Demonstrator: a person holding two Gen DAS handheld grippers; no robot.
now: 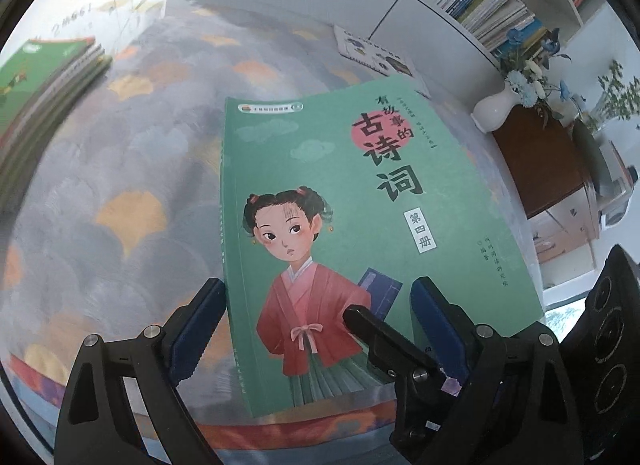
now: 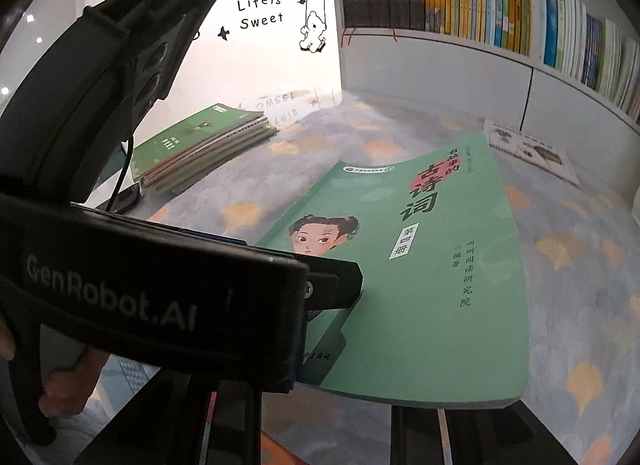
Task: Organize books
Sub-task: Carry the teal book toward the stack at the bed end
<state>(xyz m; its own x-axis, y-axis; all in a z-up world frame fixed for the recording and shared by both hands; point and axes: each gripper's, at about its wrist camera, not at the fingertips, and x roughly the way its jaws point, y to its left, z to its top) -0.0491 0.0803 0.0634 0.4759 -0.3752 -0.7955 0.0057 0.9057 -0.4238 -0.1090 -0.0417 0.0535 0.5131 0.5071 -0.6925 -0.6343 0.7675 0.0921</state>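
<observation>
Books mostly stand on the white shelf [image 2: 440, 45] or lie in a green stack [image 2: 208, 145] by the wall; one green paperback with a girl in red on its cover [image 1: 360, 225] is held up off the patterned rug [image 1: 120, 185] — pinched at its near edge by the right gripper [image 1: 396, 349], presumably for carrying to the stack or shelf. The left gripper [image 1: 316, 329] has its fingers [image 1: 200, 325] spread wide — one beside the spine, one over the cover, gripping nothing.

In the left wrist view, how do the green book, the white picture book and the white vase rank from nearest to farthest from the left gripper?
1. Green book: between the left gripper's open fingers, held at its near edge by the right gripper.
2. White picture book: flat on the carpet beyond it, beside the bookcase.
3. White vase: at right, on a brown stand; nearly as far, so this order is uncertain.
</observation>
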